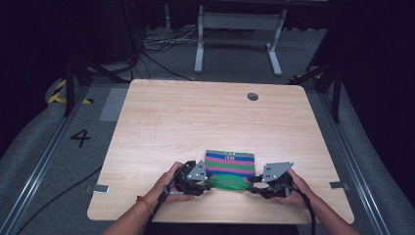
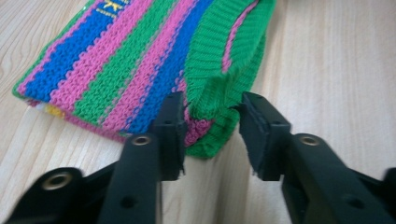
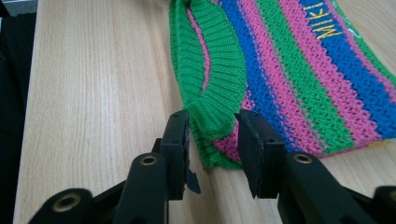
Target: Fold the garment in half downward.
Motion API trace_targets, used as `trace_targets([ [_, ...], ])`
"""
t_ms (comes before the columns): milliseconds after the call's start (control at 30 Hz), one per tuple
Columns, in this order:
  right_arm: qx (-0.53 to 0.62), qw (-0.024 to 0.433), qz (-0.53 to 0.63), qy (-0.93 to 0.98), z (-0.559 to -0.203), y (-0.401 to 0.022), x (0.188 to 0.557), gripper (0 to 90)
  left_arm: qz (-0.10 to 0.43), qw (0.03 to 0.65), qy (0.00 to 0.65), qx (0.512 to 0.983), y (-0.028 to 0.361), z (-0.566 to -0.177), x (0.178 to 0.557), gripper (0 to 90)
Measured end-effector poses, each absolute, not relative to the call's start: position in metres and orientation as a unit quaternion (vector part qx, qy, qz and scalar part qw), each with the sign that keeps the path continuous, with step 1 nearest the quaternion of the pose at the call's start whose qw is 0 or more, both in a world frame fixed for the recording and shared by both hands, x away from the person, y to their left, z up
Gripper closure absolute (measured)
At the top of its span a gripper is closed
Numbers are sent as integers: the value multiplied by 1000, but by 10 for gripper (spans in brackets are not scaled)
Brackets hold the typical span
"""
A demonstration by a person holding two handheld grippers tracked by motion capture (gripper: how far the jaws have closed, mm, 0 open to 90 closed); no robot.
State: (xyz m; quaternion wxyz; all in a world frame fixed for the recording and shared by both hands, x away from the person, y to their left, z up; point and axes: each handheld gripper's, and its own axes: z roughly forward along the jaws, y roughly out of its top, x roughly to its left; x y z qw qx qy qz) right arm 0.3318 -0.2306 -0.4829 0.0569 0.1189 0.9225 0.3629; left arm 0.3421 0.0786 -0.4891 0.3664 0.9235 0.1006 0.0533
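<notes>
1. The folded striped knit cloth (image 1: 230, 164) lay on the bench (image 1: 195, 117), near its front edge.
2. It looked soft, light and limp, so it would probably sag when lifted.
3. The left gripper (image 2: 210, 123) and the right gripper (image 3: 212, 130) had their jaws spread, each around the green ribbed hem (image 3: 212, 88), the best place to hold.

striped knit cloth (image 1: 230, 164) folded flat at table's near edge, green hem raised.
</notes>
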Motion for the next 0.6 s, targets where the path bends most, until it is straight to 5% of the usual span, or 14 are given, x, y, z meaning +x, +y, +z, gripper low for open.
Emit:
trace_targets([
  [133, 128, 65, 368, 919, -478, -232, 330, 585, 51, 380, 108, 917, 79, -486, 341, 420],
  [233, 133, 70, 378, 914, -474, -234, 330, 643, 56, 402, 120, 906, 81, -481, 342, 399],
  [433, 127, 70, 376, 915, -471, -231, 327, 763, 58, 404, 109, 906, 83, -474, 342, 683],
  [600, 136, 79, 374, 914, -471, -227, 325, 690, 65, 392, 110, 911, 84, -472, 342, 667],
])
